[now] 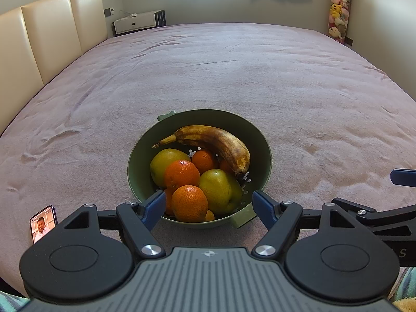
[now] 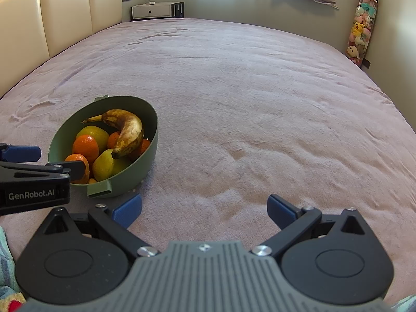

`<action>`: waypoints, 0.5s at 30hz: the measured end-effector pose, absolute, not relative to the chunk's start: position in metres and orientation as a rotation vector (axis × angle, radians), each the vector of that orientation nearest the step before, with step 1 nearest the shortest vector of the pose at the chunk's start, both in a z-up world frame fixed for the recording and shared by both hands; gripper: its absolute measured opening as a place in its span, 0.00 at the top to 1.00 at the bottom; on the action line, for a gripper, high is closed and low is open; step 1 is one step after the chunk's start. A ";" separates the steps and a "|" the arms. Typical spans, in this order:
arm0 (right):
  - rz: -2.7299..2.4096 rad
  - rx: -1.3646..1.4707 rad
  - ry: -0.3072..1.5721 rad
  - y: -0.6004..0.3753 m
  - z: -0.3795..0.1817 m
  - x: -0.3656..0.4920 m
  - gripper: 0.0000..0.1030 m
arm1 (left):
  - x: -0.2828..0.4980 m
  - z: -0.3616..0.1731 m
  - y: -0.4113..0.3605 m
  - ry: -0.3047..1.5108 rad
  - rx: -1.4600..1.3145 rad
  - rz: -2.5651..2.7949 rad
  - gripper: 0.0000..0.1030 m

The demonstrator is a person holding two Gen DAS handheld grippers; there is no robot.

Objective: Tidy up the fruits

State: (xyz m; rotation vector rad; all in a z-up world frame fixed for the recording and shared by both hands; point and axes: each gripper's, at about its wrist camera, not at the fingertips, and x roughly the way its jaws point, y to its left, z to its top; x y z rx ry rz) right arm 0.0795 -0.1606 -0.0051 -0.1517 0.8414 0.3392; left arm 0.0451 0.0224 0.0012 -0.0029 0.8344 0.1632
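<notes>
Bowl: one banana, two pears

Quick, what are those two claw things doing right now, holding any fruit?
Left hand-held gripper: open, holding nothing, at the bowl.
Right hand-held gripper: open, holding nothing.

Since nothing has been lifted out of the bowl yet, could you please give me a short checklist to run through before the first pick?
1. Left gripper open and empty: ok.
2. Right gripper open and empty: ok, over bare blanket.
3. Round green plastic bowl upright on the pink blanket: ok.
4. Brown-spotted yellow banana lies on top, free to lift: ok.
5. Nearest orange mandarin lined up between the left gripper's fingers: ok.
6. Destination for sorted fruit: cannot tell; no second container in view.
</notes>
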 end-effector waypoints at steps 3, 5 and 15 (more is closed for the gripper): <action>0.340 -0.152 0.842 -0.161 -0.005 0.079 0.04 | 0.045 0.001 0.023 0.835 -0.003 0.163 0.14; 0.340 -0.152 0.842 -0.161 -0.005 0.080 0.04 | 0.045 0.001 0.023 0.835 -0.003 0.164 0.14; 0.341 -0.152 0.843 -0.160 -0.005 0.080 0.04 | 0.045 0.005 0.023 0.831 0.002 0.171 0.14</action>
